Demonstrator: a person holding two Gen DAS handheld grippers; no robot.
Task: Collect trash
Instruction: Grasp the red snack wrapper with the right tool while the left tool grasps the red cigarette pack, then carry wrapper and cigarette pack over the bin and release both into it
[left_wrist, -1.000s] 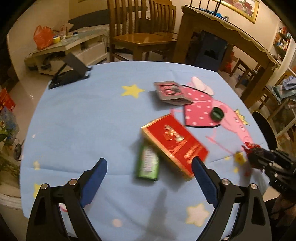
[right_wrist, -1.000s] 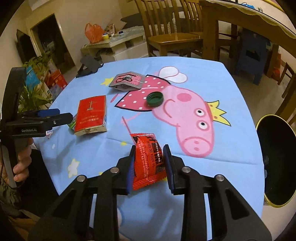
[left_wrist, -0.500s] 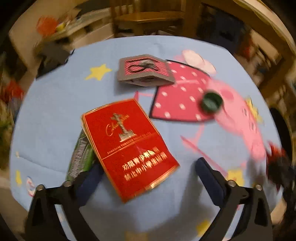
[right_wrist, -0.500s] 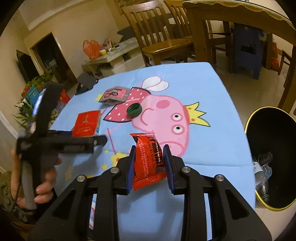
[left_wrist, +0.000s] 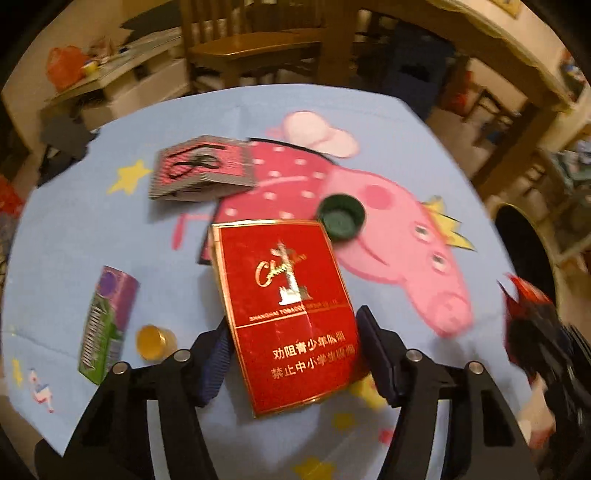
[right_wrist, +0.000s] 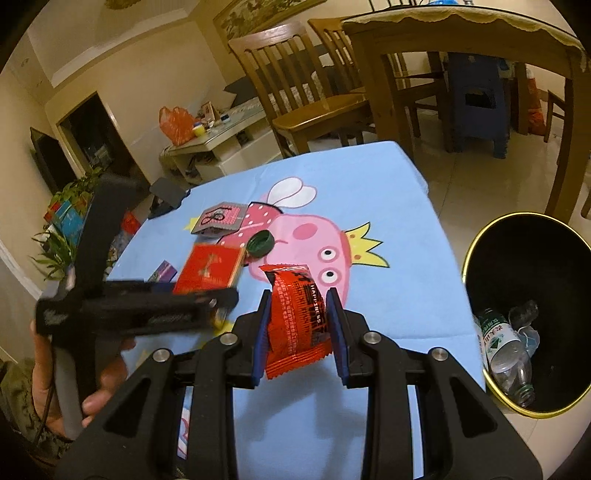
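A red cigarette pack (left_wrist: 288, 306) sits between the fingers of my left gripper (left_wrist: 291, 321). Its jaws are closing and both pads press the pack's sides. In the right wrist view the pack (right_wrist: 208, 271) hangs tilted above the blue cloth. My right gripper (right_wrist: 297, 302) is shut on a red snack wrapper (right_wrist: 297, 325), held over the table's near edge. On the floor to the right stands a black bin with a gold rim (right_wrist: 517, 216), holding plastic bottles. A green bottle cap (left_wrist: 341, 218) lies just beyond the pack.
A grey striped pouch (left_wrist: 201, 170), a green and purple gum box (left_wrist: 107, 325) and a small yellow cap (left_wrist: 153, 341) lie on the blue pig-print tablecloth (right_wrist: 369, 184). Wooden chairs and a dining table stand behind it. A person's hand holds the left gripper's handle.
The left gripper moved in over the red pack and its jaws narrowed onto it. The pack came off the gum box, uncovering a yellow cap. The right gripper swung toward the bin with the wrapper.
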